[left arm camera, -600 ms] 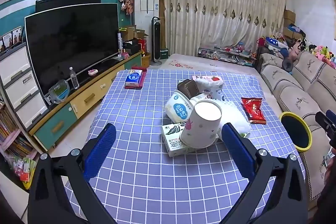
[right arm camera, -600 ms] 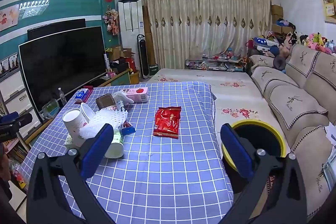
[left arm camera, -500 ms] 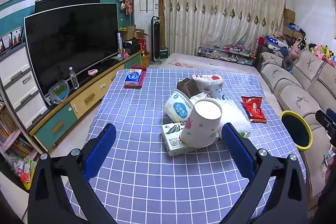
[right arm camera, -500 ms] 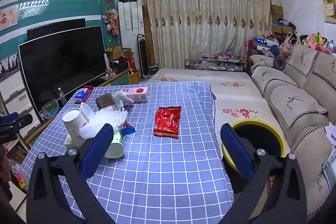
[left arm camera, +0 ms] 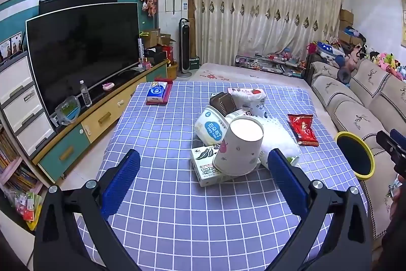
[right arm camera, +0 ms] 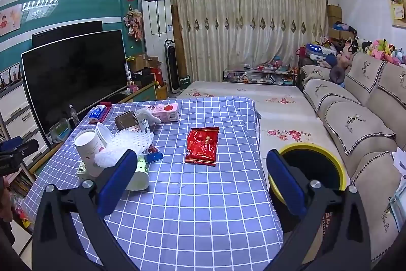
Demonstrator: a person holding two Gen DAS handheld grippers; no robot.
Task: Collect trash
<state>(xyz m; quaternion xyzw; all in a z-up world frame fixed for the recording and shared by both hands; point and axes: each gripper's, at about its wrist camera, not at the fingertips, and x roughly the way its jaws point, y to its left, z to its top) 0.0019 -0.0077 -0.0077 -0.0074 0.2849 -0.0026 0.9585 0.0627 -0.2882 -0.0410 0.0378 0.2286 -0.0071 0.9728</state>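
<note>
Approach step: both the left claw (left arm camera: 203, 164) and right claw (right arm camera: 200, 164) gape empty above the desk (left arm camera: 177, 220); next, close on the paper cup (left arm camera: 238, 146) at 12 o'clock, bin (right arm camera: 313, 166) at 2 o'clock.

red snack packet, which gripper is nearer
Right. The right gripper faces the red snack packet directly; the left gripper faces the trash pile, packet off to its right.

A: Even indoor light, fairly bright; daylight glows softly through the curtains (left arm camera: 266, 17) at the far wall.

B: Shadows are faint. The TV (right arm camera: 73, 75) is dark, no glare. Fisheye bends the edges; black corners. Sharp throughout.
</note>
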